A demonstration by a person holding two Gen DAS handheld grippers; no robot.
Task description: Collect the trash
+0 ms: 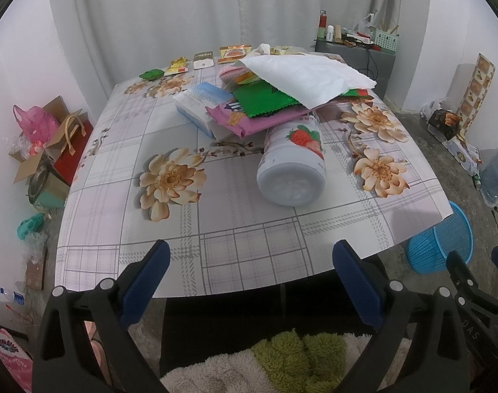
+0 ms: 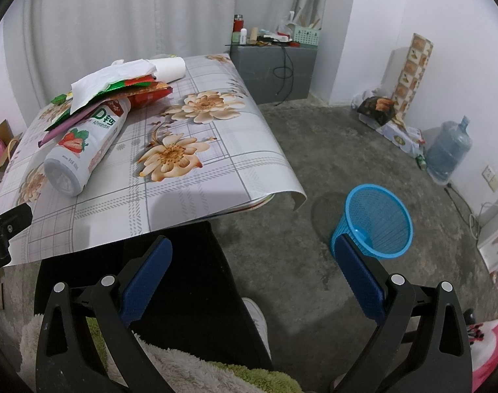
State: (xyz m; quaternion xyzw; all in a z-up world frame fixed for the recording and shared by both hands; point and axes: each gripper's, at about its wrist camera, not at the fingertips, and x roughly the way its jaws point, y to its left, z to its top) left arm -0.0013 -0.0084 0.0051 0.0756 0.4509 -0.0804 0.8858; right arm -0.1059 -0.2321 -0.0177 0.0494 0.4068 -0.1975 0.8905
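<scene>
The strawberry bottle (image 2: 85,144) reads "D钙"; the right hand-held gripper (image 1: 478,298) shows "DAS".

Both views evenly lit, cool white, soft light from overhead. Faint shadow under the bottle (image 1: 293,160) on the bench (image 1: 216,235); darker shade beneath the bench edge. Mild sheen on the tablecloth (image 2: 170,203). Strong fisheye bowing, black vignette at corners. Focus sharp centrally, slightly soft towards the rims.
</scene>
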